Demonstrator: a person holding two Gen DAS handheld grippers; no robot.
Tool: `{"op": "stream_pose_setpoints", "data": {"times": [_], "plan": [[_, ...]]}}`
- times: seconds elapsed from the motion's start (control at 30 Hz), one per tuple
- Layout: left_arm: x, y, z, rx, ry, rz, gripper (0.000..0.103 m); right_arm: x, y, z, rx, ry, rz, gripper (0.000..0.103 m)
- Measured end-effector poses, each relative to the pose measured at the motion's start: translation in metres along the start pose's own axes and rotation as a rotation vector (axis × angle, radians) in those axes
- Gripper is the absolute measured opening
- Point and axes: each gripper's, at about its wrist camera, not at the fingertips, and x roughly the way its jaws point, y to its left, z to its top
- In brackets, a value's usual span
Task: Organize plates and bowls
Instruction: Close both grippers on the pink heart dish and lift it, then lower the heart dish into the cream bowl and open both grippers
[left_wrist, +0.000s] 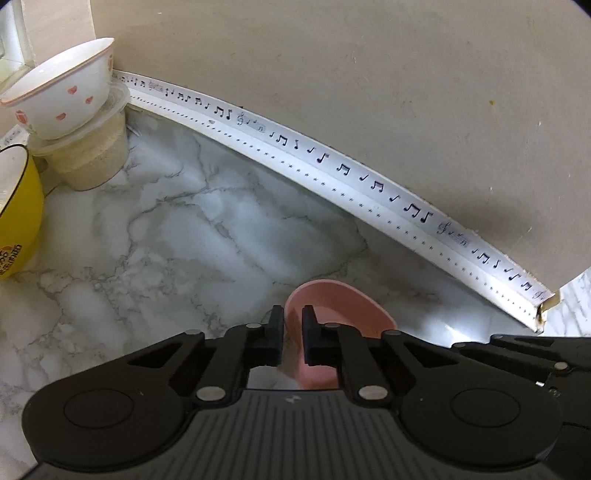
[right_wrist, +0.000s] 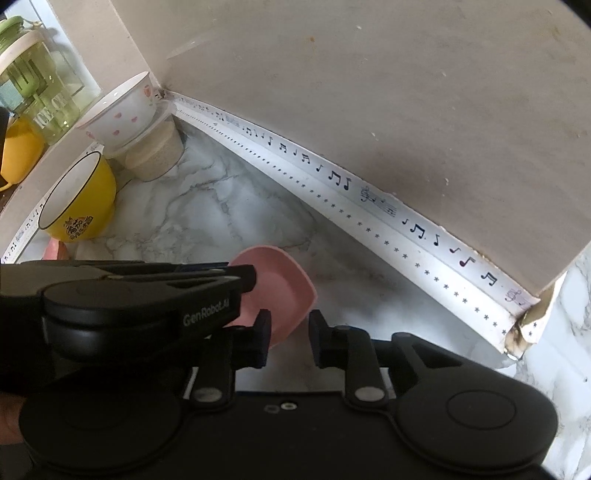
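Note:
My left gripper (left_wrist: 293, 334) is shut on the rim of a small pink bowl (left_wrist: 343, 306) and holds it tilted above the marble counter (left_wrist: 192, 229). In the right wrist view the same pink bowl (right_wrist: 277, 291) hangs from the left gripper's body (right_wrist: 147, 295) just ahead of my right gripper (right_wrist: 290, 341), which is open and empty with its left finger close to the bowl. A yellow bowl (left_wrist: 16, 214) (right_wrist: 79, 199) stands at the left. A white bowl with pink hearts (left_wrist: 62, 88) (right_wrist: 122, 110) sits on a lidded plastic tub.
The plastic tub (left_wrist: 88, 155) (right_wrist: 155, 155) stands in the back left corner. A beige wall (left_wrist: 369, 92) with a music-note strip (left_wrist: 332, 166) runs along the back. A green jar (right_wrist: 37, 85) and a yellow cup (right_wrist: 18, 147) stand on a ledge at far left.

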Motion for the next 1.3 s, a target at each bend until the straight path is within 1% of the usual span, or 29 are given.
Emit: {"op": "stream_pose_setpoints", "data": {"times": [0.2, 0.37, 0.53, 0.77, 1.03, 1.3], "plan": [[-0.012, -0.001, -0.006, -0.009, 0.01, 0.01, 0.007, -0.009, 0.002, -0.004, -0.005, 0.002, 0.012, 0.016], [-0.032, 0.0, -0.01, -0.025, 0.014, 0.004, 0.007, -0.028, 0.007, -0.008, -0.024, -0.006, 0.027, 0.016], [-0.061, -0.004, -0.016, -0.027, 0.0, 0.003, 0.007, -0.055, 0.014, -0.015, -0.044, -0.023, 0.036, 0.016], [-0.113, -0.011, -0.028, -0.023, -0.046, 0.01, 0.007, -0.101, 0.026, -0.026, -0.076, -0.063, 0.059, 0.016], [-0.163, -0.016, -0.053, -0.036, -0.07, 0.004, 0.007, -0.147, 0.037, -0.05, -0.111, -0.091, 0.076, 0.016], [-0.188, -0.021, -0.08, -0.039, -0.057, -0.009, 0.007, -0.168, 0.045, -0.074, -0.122, -0.08, 0.079, 0.016]]}}
